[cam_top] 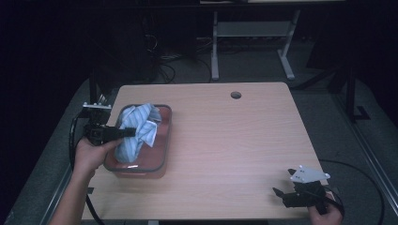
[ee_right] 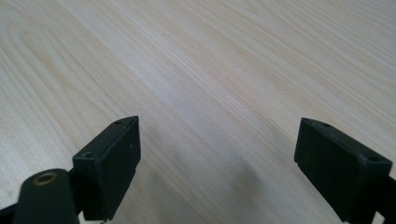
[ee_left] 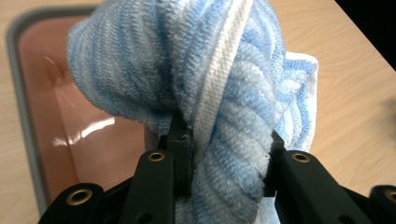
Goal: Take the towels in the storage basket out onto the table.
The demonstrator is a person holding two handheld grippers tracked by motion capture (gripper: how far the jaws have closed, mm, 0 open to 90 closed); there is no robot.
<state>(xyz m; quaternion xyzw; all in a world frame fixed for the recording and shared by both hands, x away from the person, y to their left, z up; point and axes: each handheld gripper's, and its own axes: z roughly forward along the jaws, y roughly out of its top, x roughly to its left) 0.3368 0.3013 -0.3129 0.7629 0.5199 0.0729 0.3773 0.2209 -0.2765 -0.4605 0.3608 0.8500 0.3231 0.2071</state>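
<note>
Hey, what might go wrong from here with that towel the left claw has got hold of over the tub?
The left claw pinches just one bunched fold of the striped towel, so it may slip free. The towel's lower part hangs inside the pink tub and could drag or tip it. The right claw sits open far across the table, unable to steady anything.

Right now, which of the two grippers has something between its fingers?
The left gripper, shut on the blue striped towel over the pink bin; the right gripper is open over bare table.
</note>
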